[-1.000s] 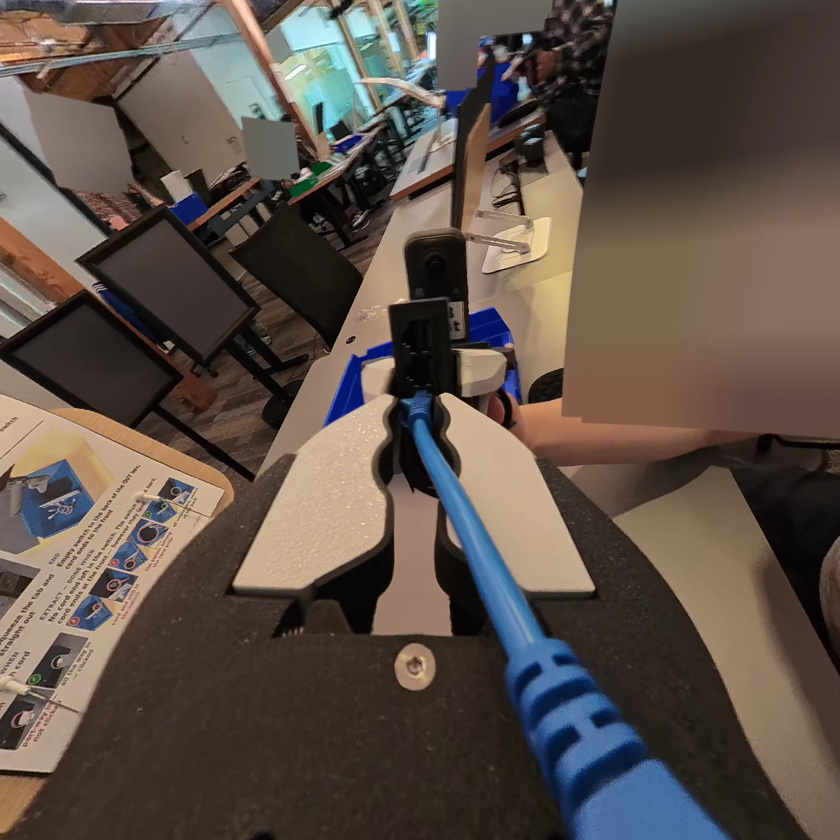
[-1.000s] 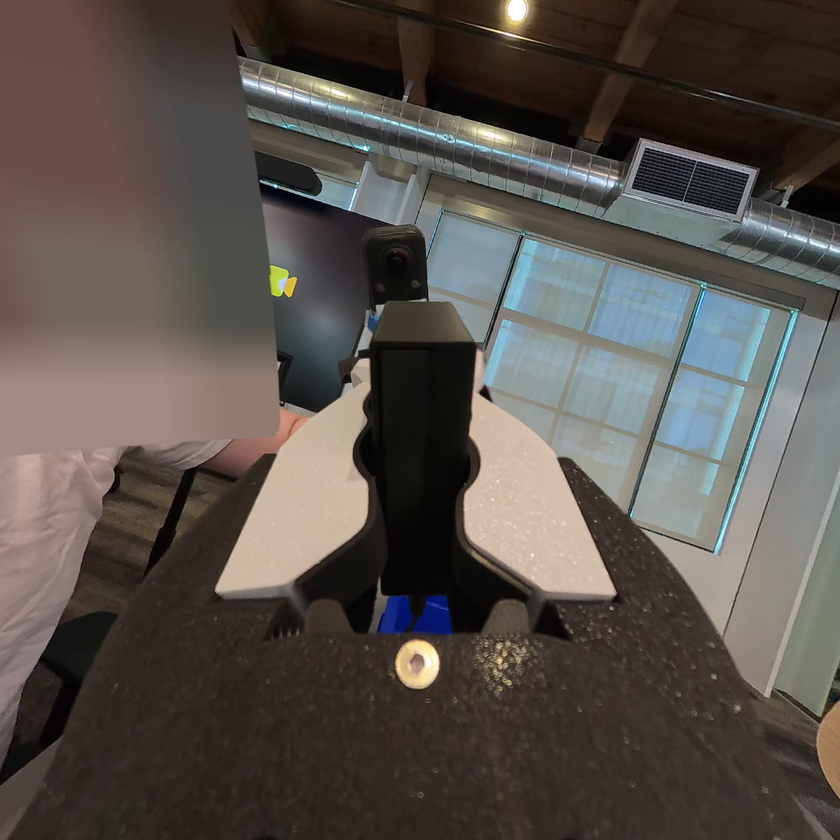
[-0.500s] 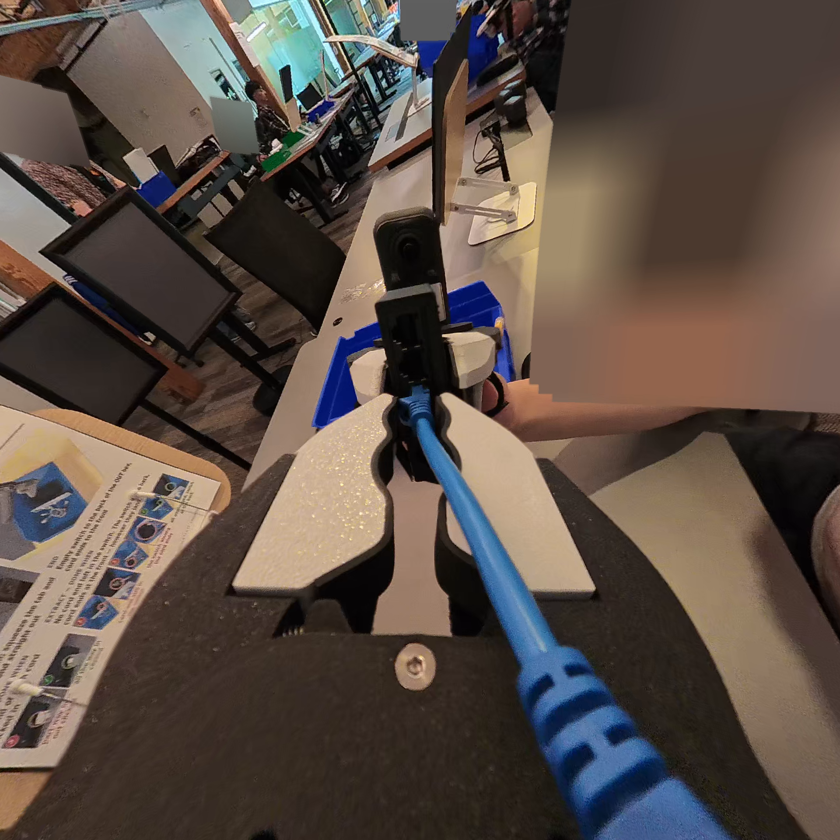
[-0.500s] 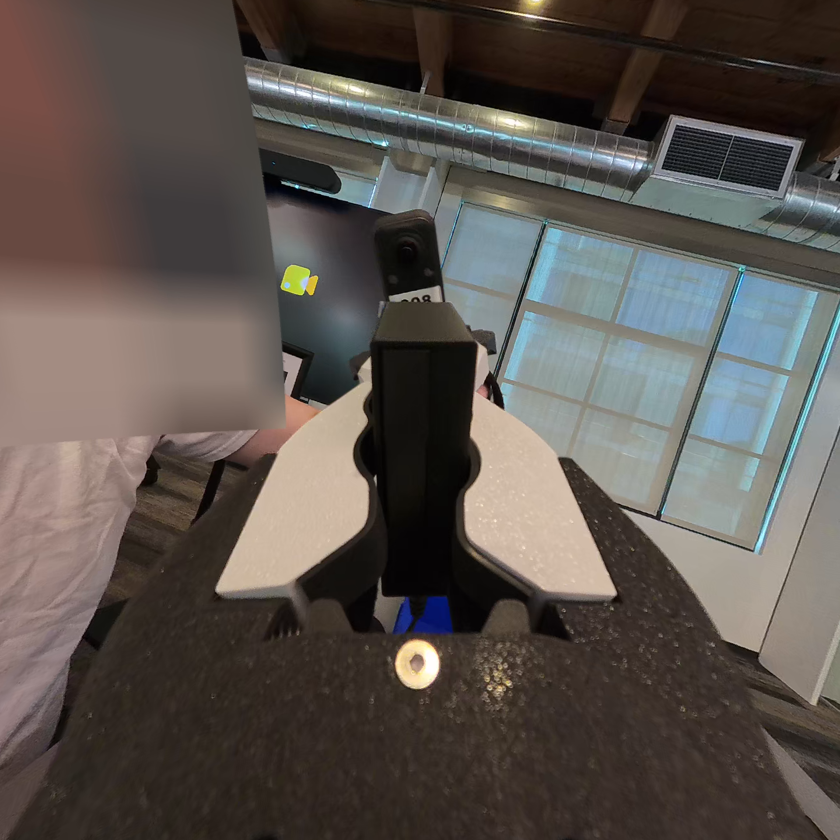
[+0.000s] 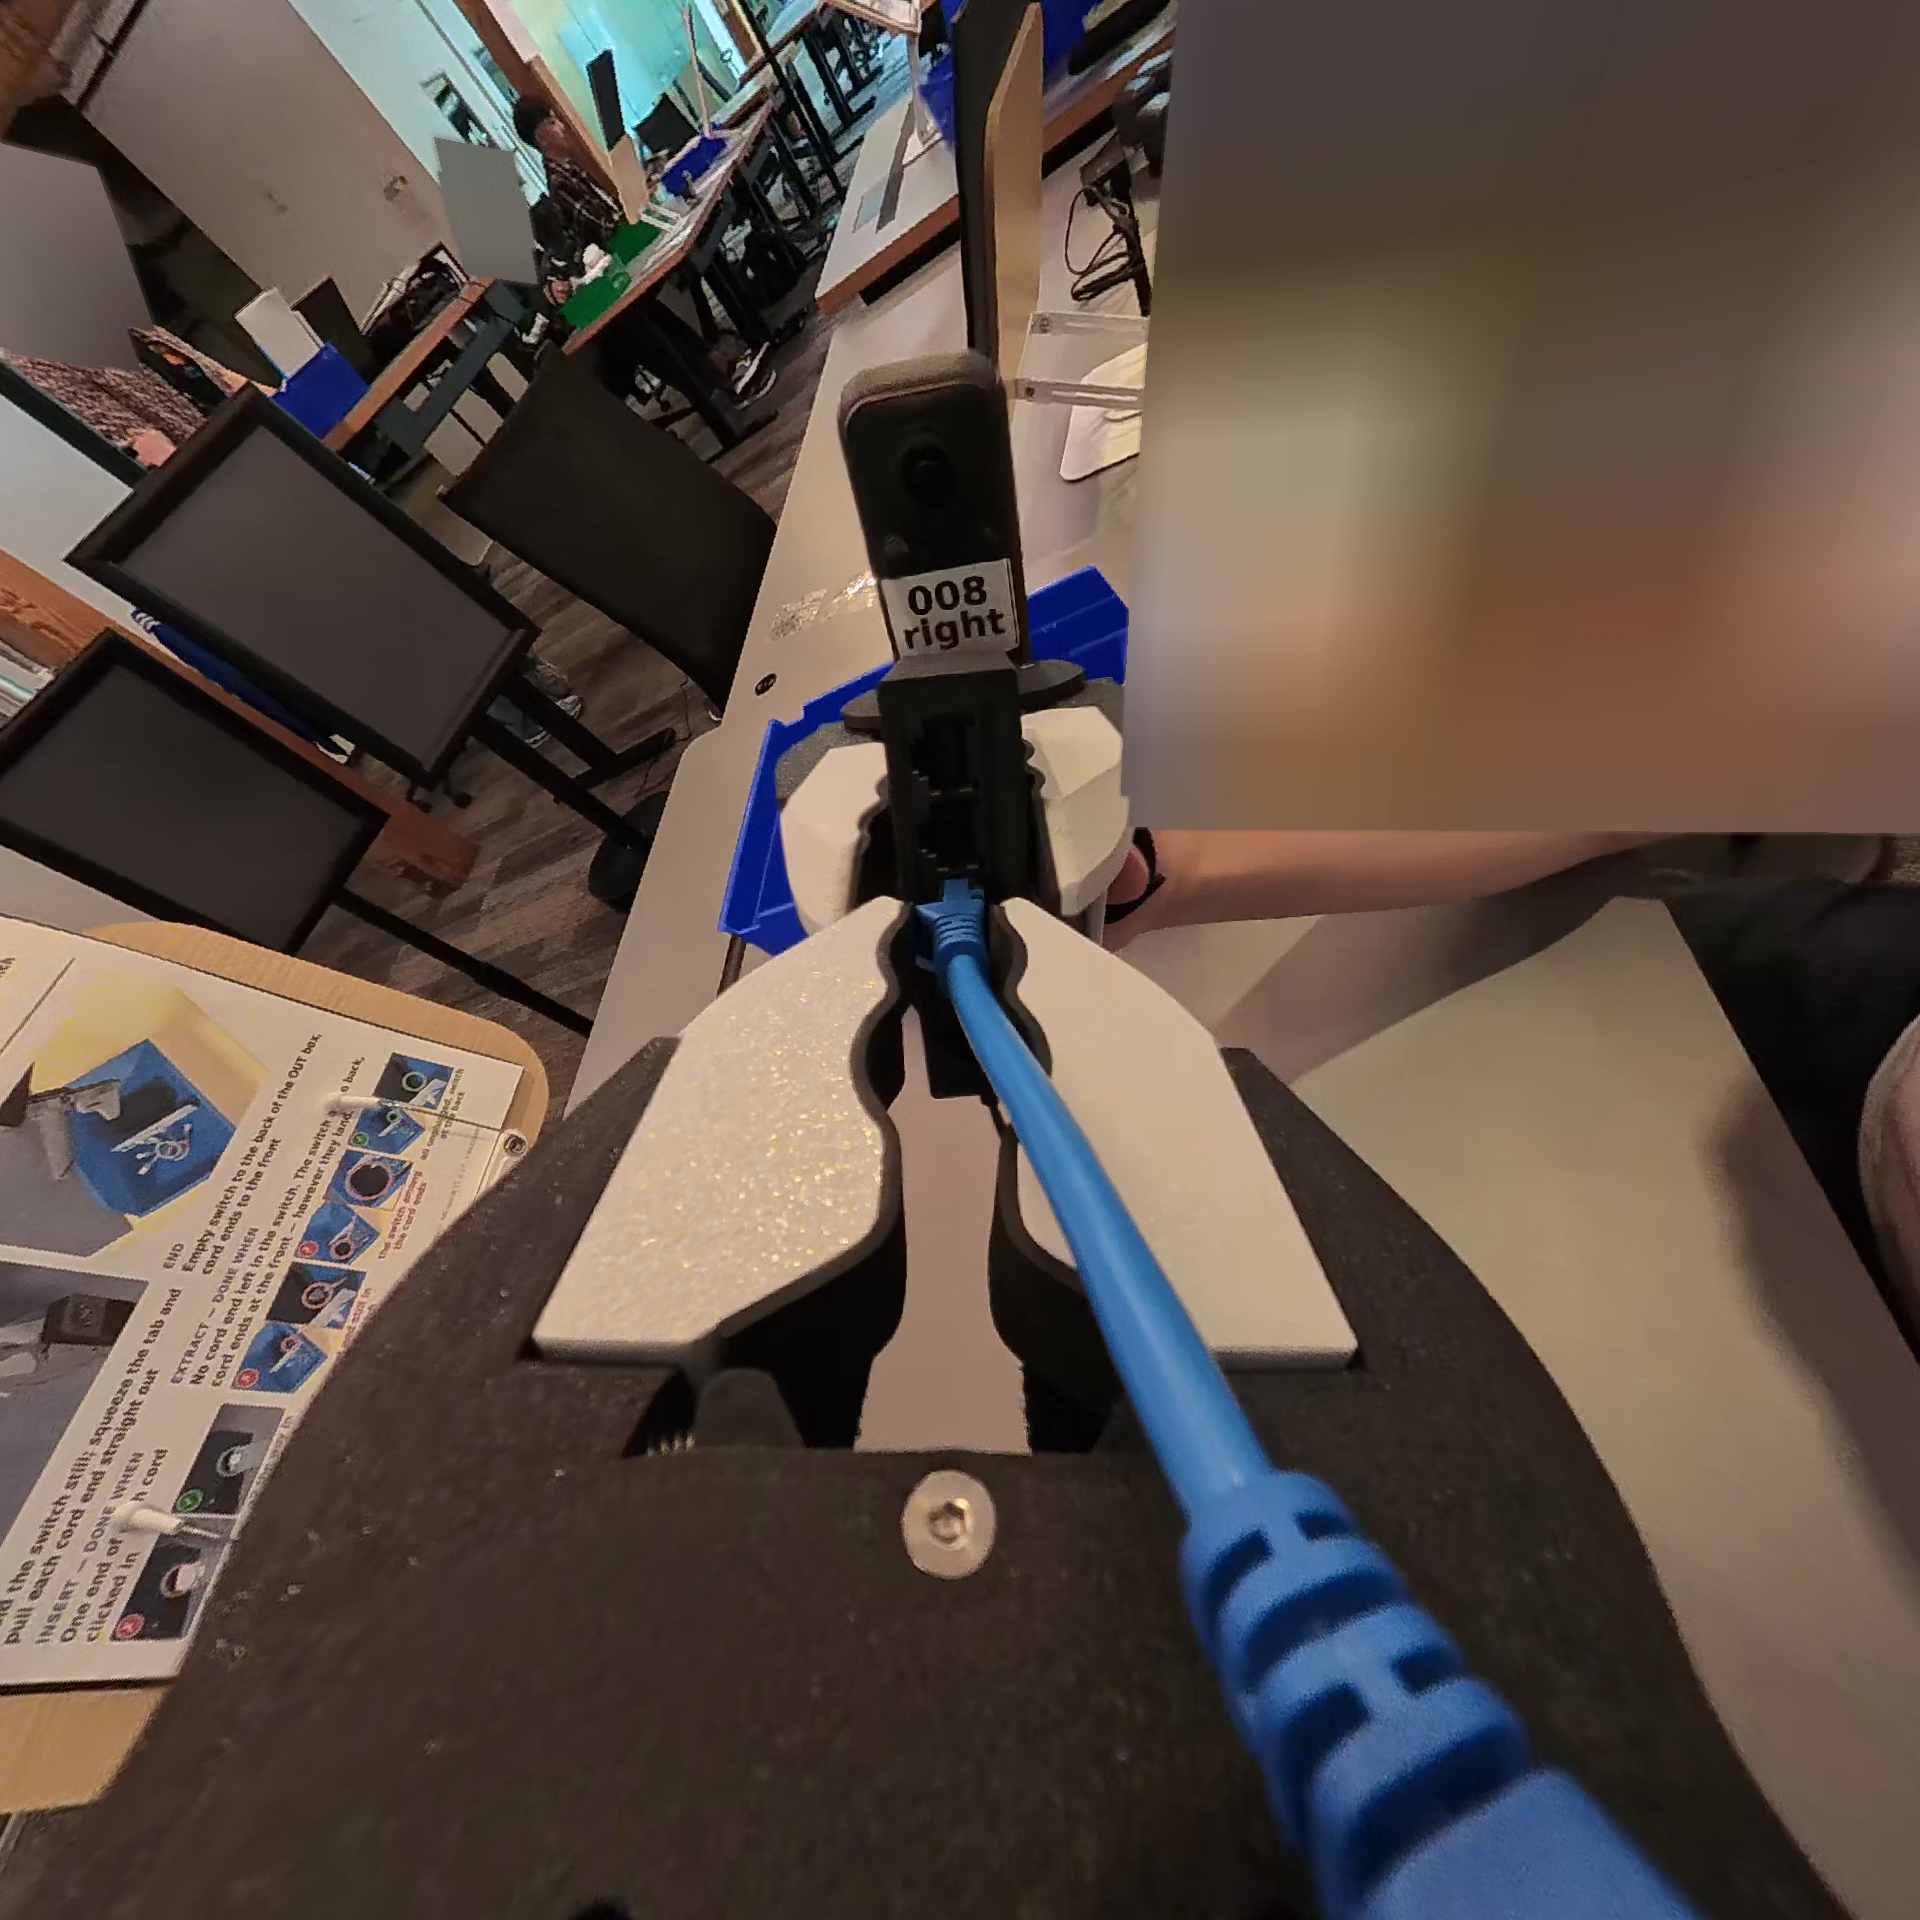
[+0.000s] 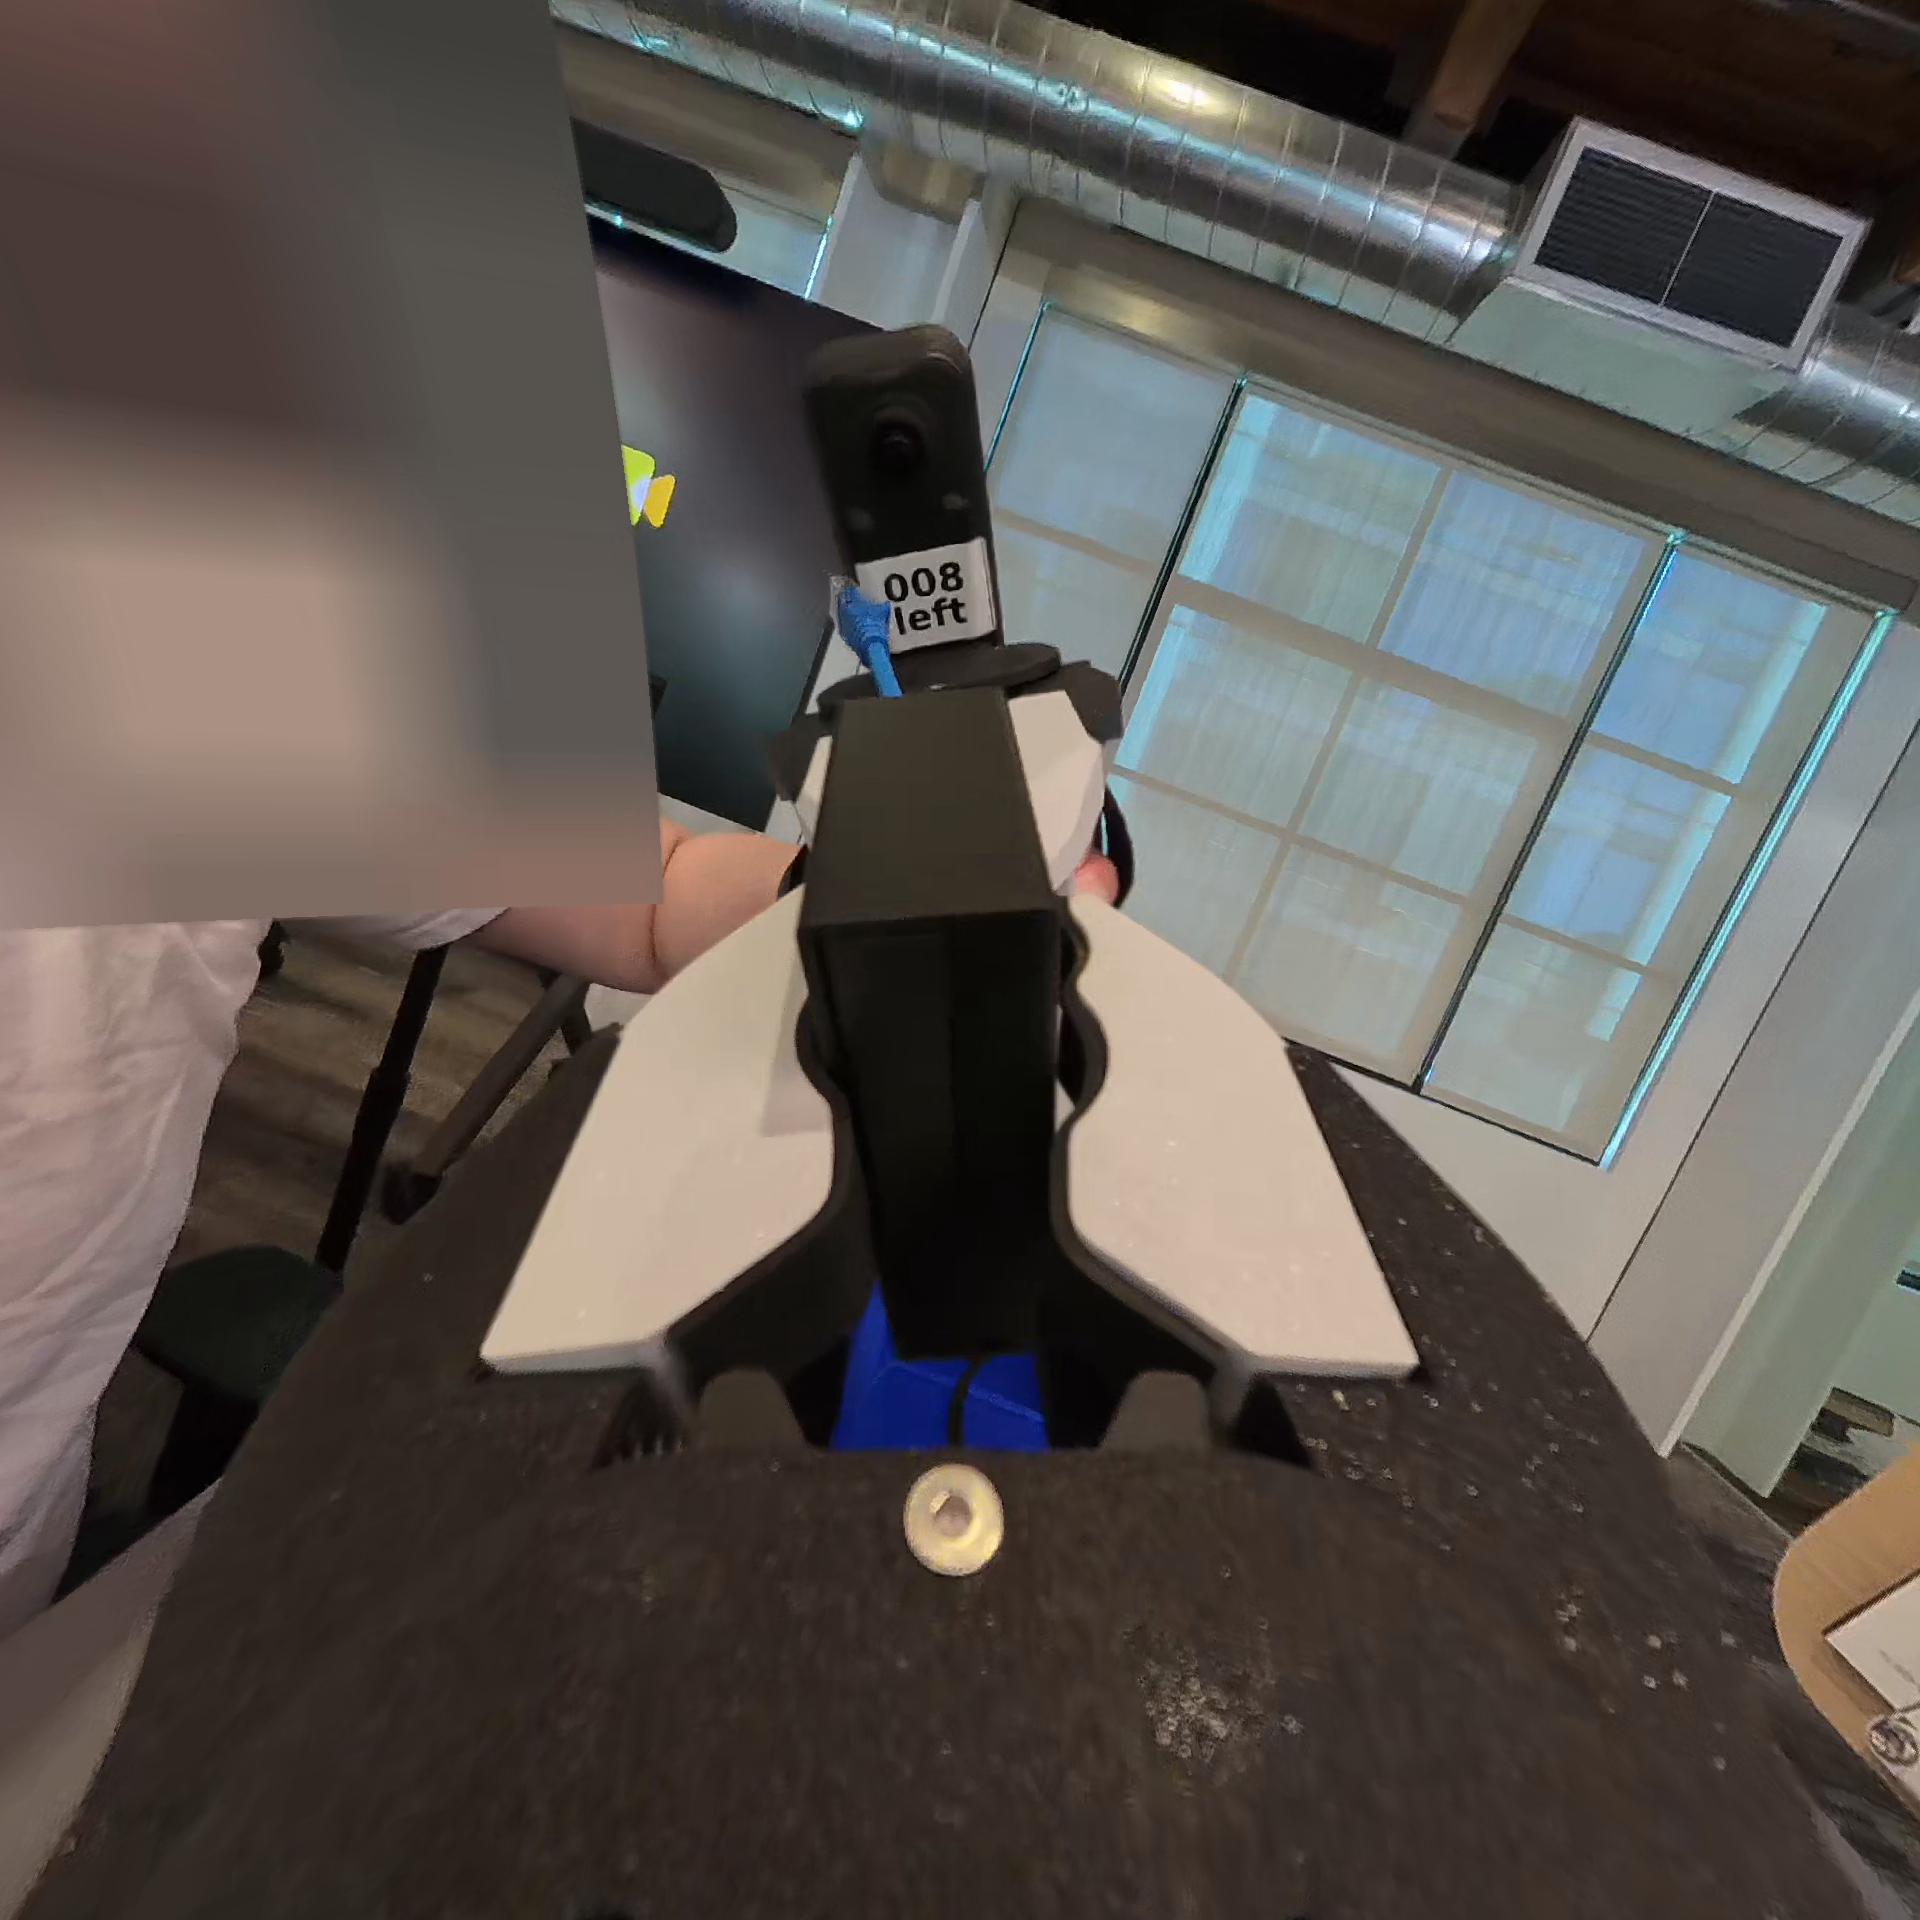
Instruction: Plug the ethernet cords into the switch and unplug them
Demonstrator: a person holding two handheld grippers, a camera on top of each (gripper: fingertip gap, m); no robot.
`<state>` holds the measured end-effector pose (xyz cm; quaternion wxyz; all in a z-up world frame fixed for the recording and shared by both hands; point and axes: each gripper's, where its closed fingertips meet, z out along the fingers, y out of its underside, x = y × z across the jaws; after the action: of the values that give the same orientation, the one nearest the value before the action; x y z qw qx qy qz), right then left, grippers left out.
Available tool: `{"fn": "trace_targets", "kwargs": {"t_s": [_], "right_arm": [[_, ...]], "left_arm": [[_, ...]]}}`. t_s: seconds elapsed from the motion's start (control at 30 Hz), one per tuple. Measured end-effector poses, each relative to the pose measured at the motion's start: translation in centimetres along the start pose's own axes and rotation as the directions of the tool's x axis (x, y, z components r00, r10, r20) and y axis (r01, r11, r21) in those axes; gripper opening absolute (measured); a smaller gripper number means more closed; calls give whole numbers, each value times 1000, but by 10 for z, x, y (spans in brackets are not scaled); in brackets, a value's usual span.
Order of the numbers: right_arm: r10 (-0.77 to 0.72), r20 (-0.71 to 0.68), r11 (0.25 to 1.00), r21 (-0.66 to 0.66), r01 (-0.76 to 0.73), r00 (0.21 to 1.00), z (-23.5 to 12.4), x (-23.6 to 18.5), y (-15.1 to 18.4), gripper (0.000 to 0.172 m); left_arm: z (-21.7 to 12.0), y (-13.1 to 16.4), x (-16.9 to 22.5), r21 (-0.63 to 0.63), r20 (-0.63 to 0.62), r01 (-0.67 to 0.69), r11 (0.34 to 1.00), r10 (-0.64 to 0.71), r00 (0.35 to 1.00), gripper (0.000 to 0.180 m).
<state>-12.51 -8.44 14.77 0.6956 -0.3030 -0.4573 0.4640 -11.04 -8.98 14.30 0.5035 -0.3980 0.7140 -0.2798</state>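
Black switch [image 5: 951, 790]: held upright in the air above the grey table [image 5: 1455, 1195], port face toward the left gripper, two upper ports empty. Right gripper [image 6: 940, 997]: pinching the switch body, both white fingers [image 6: 1174, 1132] against its sides. Blue ethernet cord [image 5: 1049, 1132]: near plug [image 5: 951, 920] at the lowest port, far plug [image 5: 1351, 1683] trailing back over the gripper body. Left gripper [image 5: 951, 940]: fingers nearly together, clamped on the near plug's boot. Blue bin [image 5: 769, 831]: behind the switch. Instruction sheet [image 5: 156, 1299]: on a wooden board, left.
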Motion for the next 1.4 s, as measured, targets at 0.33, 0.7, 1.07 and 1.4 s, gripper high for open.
{"fn": "trace_targets", "kwargs": {"t_s": [0.33,0.7,1.07,1.4], "right_arm": [[-37,10,999,-23,38,999,1,-6,-5,32],[5,65,998,-55,-2,998,4,-12,1,55],[-140,-12,968,-212,135,990,4,-7,12,32],[-190,57,938,-285,198,980,7,-21,24,32]], "left_arm": [[0,-5,5,33,14,-69,997,68,998,13],[-1,-1,7,8,-55,40,999,-39,998,12],[-6,-1,5,-26,-57,28,999,-29,998,11],[-12,7,19,-75,-95,-5,997,-2,995,12]]}}
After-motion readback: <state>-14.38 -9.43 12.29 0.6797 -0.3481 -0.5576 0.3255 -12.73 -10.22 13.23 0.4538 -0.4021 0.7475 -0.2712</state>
